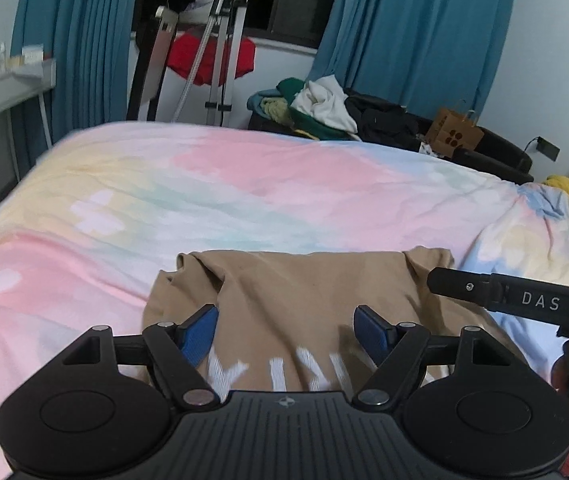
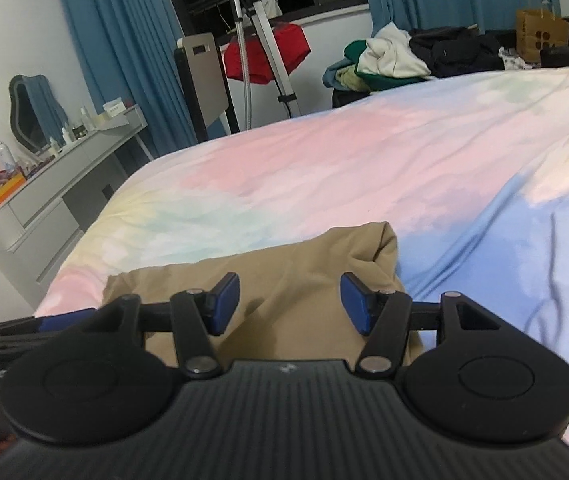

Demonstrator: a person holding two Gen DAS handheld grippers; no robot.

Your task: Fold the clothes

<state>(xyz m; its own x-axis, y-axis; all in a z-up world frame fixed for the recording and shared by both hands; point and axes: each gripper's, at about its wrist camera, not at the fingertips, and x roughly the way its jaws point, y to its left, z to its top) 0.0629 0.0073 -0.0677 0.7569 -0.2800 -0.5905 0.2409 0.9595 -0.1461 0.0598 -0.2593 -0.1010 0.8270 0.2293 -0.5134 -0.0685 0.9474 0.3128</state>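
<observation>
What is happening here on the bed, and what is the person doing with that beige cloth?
A person is folding clothes on a bed with a pastel cover, holding a two-finger gripper in each hand. A beige shirt with white letters lies partly folded on the cover. The left gripper and the right gripper are both over the shirt with jaws open, and neither is gripping the cloth. A pile of other clothes waits beyond the far side of the bed.

Teal curtains (image 1: 416,28), a brown paper bag (image 2: 540,36), a grey dresser (image 2: 60,200) (cluttered top) and a red cloth (image 1: 208,60) behind
</observation>
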